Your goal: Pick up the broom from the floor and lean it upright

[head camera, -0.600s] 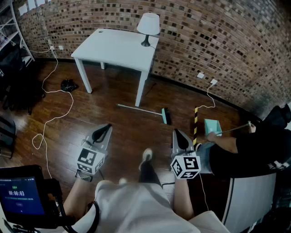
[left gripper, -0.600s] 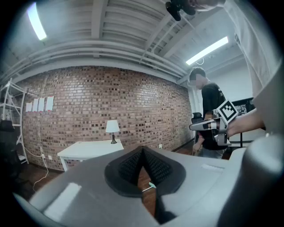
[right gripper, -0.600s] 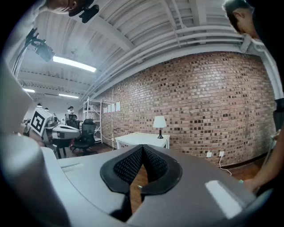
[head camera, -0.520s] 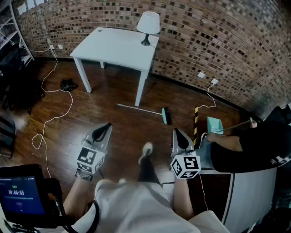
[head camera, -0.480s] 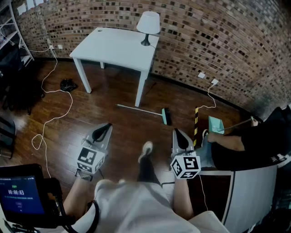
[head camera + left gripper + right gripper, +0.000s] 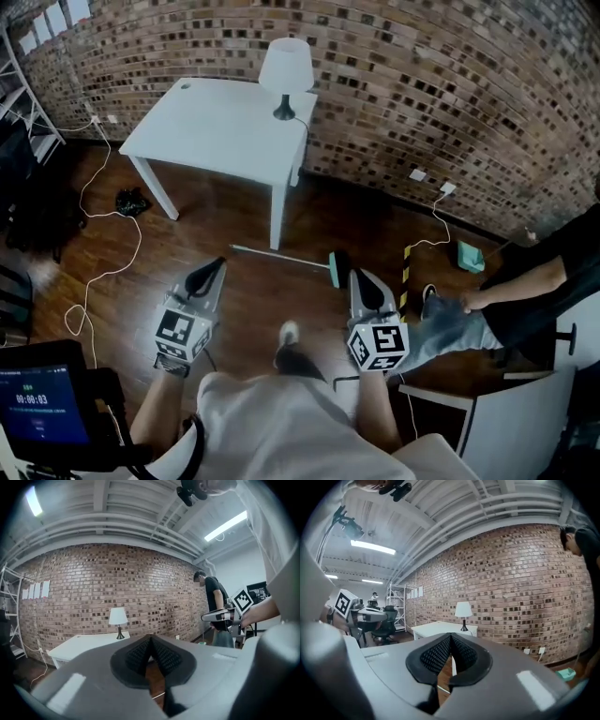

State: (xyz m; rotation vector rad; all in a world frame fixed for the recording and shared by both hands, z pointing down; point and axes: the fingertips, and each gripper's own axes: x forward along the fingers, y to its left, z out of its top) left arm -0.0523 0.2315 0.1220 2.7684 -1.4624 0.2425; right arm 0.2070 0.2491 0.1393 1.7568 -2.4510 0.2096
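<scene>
The broom [image 6: 286, 258] lies flat on the dark wooden floor, its thin pale handle pointing left and its dark head [image 6: 339, 267] at the right, just in front of the white table [image 6: 211, 127]. My left gripper [image 6: 216, 266] hovers shut and empty, a little short of the handle's left end. My right gripper [image 6: 357, 278] is also shut and empty, close beside the broom head. In the left gripper view a short piece of the handle [image 6: 158, 696] shows below the closed jaws; the right gripper view shows the jaw tips [image 6: 451, 636] meeting, with the table behind.
A lamp [image 6: 285, 70] stands on the table by the brick wall [image 6: 450, 94]. A white cable [image 6: 103, 244] snakes over the floor at left. Another person [image 6: 525, 300] stands at the right near a teal dustpan [image 6: 470, 256] and a yellow-black striped strip [image 6: 405, 272]. A tablet [image 6: 42, 403] sits at bottom left.
I have stepped forward, so the broom and table are nearer to both grippers. The person at the right has straightened up and moved off right; the dustpan now lies farther right.
</scene>
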